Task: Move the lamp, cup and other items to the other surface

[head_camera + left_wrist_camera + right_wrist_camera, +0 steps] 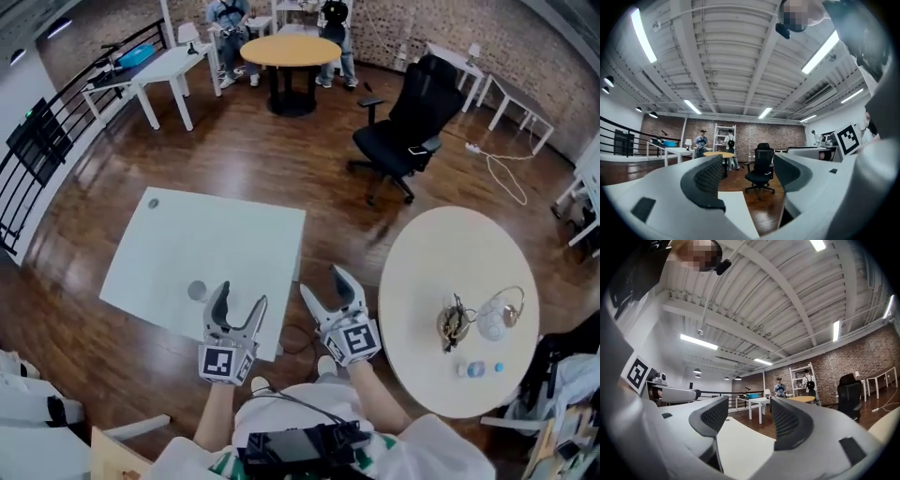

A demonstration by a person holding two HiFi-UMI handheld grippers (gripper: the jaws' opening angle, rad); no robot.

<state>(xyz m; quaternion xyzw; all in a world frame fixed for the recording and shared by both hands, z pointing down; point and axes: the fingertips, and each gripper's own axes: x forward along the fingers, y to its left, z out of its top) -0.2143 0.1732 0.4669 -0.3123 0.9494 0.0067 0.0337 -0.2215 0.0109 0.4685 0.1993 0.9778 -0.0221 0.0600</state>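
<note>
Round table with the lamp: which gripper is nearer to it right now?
Right. The right gripper is in the gap just left of the round table; the left gripper is farther left, over the square table's near edge.

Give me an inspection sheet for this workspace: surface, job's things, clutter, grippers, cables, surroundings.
Surface: white square table holding only a small grey disc; round white table to its right.
Job's things: lamp and small items on the round table.
Clutter: nothing seen.
Grippers: left gripper and right gripper open, empty.
Cables: white cable on the floor.
Surroundings: black office chair, people at a wooden table.
</note>
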